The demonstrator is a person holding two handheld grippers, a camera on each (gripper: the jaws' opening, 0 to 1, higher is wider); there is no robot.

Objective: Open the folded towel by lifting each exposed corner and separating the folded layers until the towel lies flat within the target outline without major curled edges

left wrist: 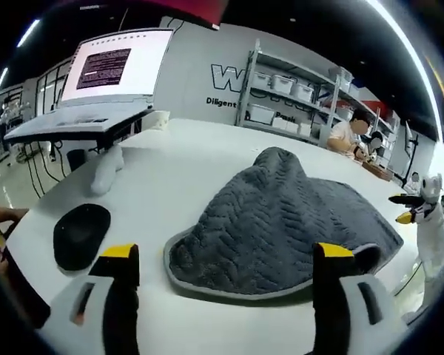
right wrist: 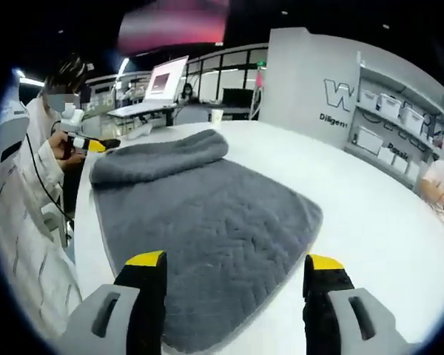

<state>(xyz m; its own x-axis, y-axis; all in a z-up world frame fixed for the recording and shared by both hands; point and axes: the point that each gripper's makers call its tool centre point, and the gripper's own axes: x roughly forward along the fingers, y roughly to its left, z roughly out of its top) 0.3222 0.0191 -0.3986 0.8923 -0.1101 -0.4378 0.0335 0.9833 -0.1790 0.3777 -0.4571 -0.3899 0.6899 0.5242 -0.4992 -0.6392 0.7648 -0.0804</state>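
Left gripper view: left gripper (left wrist: 226,259) has jaws spread wide, holding nothing, yellow tips hovering at the near edge of the grey towel (left wrist: 281,222). Towel sits on the white table (left wrist: 170,177), humped in the middle, edge trim curled near the front. Black pad (left wrist: 81,235) lies left of it, apart. Laptop (left wrist: 107,85) on a stand at the far left; other gripper (left wrist: 422,203) at right edge.

Right gripper view: right gripper (right wrist: 235,270) jaws also apart, empty, over the towel's (right wrist: 200,222) near edge. Towel mostly spread, far end bunched in a roll. Person in white sleeve (right wrist: 26,222) stands at left.
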